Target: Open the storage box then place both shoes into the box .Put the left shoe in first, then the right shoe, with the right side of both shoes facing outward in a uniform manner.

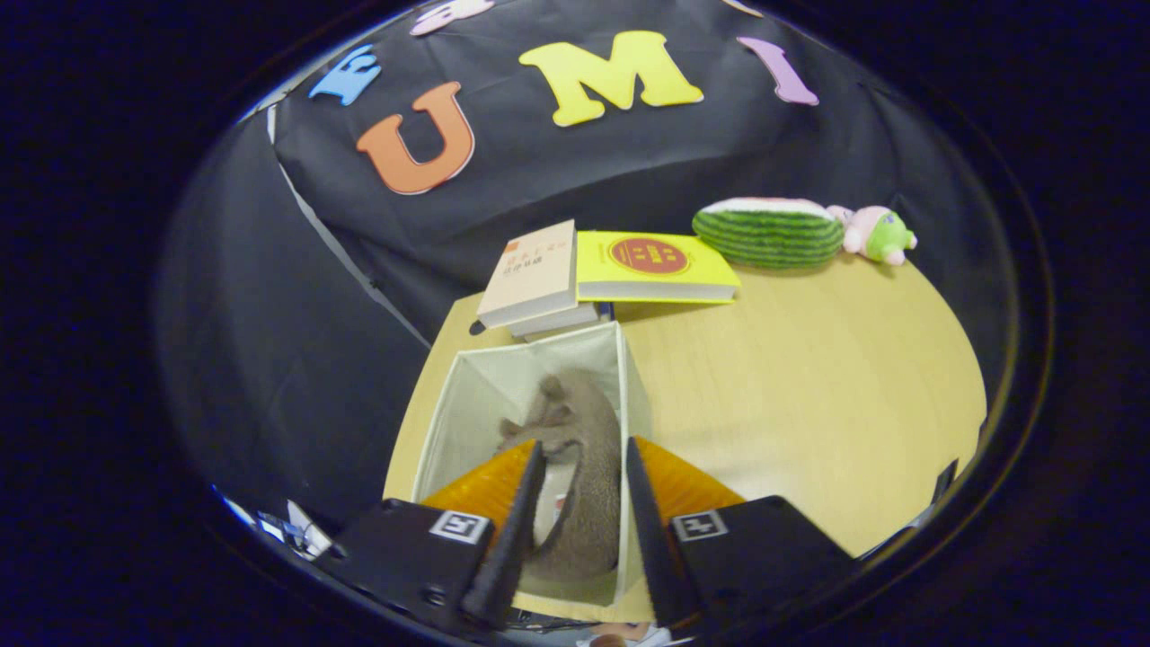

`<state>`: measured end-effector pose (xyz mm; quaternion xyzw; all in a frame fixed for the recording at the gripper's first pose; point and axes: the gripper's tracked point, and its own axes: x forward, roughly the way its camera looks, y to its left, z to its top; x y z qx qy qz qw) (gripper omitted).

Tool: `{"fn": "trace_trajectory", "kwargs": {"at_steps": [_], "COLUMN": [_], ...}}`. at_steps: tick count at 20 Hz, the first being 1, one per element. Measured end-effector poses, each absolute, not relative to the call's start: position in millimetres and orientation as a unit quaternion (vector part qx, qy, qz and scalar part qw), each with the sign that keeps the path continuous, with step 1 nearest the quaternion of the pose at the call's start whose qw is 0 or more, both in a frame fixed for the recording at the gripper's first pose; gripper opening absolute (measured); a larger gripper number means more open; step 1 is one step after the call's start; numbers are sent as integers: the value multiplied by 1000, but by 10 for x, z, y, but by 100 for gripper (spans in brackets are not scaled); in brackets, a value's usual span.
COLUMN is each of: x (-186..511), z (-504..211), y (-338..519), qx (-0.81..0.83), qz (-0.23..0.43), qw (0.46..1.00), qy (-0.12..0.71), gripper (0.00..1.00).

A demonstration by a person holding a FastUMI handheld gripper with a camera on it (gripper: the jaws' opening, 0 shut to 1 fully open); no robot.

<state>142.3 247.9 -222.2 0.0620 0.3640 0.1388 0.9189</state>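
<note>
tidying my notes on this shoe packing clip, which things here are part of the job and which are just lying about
Part of the job:
- storage box, open, on the table
- grey shoe inside the box, between the gripper fingers
- gripper, fingers apart around the shoe; whether they press on it is unclear

Just lying about:
- stacked books
- yellow book
- watermelon plush
- small pink and green plush

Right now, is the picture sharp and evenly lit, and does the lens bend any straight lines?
In the gripper view, the fisheye lens bows the table edge; light is soft and even, the yellow book throwing a short shadow; the shoe in the storage box looks slightly soft; the hand-held gripper fingers stand apart around it, near and blurry.
</note>
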Motion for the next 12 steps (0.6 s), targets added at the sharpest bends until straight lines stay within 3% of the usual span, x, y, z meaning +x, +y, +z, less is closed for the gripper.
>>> {"fn": "trace_trajectory", "kwargs": {"at_steps": [3,12], "x": [1401,1034], "z": [-1946,-1074], "y": [2312,1783], "qx": [38,40], "qz": [125,113], "qw": [940,973], "qy": [316,198], "gripper": [100,99]}}
